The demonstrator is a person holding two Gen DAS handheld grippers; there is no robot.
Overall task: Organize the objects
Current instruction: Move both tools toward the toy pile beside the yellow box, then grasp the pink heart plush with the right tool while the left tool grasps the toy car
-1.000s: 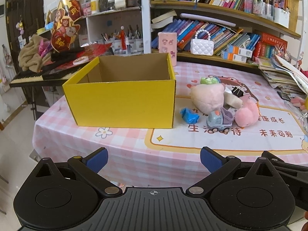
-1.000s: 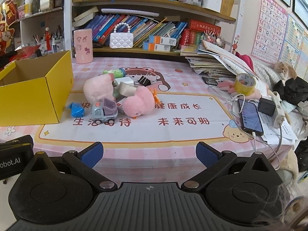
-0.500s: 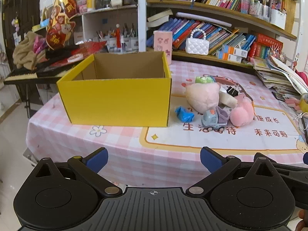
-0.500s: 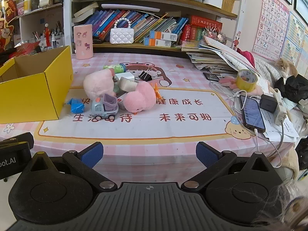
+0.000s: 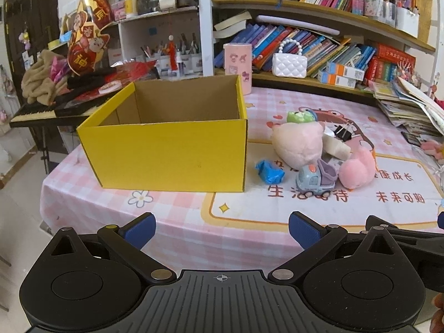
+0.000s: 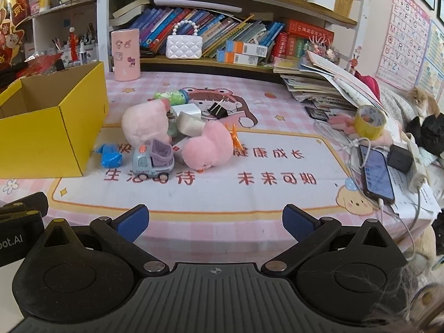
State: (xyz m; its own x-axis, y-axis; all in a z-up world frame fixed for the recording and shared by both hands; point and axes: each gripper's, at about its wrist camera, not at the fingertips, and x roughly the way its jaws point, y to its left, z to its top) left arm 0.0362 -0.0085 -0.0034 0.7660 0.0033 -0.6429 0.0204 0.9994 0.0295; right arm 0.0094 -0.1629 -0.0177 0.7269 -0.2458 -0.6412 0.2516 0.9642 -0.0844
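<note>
An open yellow cardboard box (image 5: 172, 155) stands on the pink checked table and looks empty inside; it also shows in the right wrist view (image 6: 50, 136). To its right lies a pile of small things: a blue wrapper (image 5: 269, 172), a toy truck (image 5: 315, 179), two pink plush toys (image 5: 297, 144) (image 5: 356, 169), a green toy (image 5: 299, 116) and a black binder clip (image 5: 342, 133). My left gripper (image 5: 220, 229) is open and empty, near the table's front edge. My right gripper (image 6: 215, 223) is open and empty, in front of the pile (image 6: 177, 138).
Bookshelves (image 6: 222, 27) run along the back with a pink cup (image 6: 125, 54) and a white purse (image 6: 184, 44). At the right lie a stack of books (image 6: 319, 88), yellow tape (image 6: 369, 119), a phone (image 6: 376, 172) with cables and a charger (image 6: 399, 158). A keyboard (image 5: 36, 111) stands left of the table.
Both grippers have shifted a little: the box and the pile now sit slightly further right and lower in the left view. Both stay open. Nothing on the table has moved.
</note>
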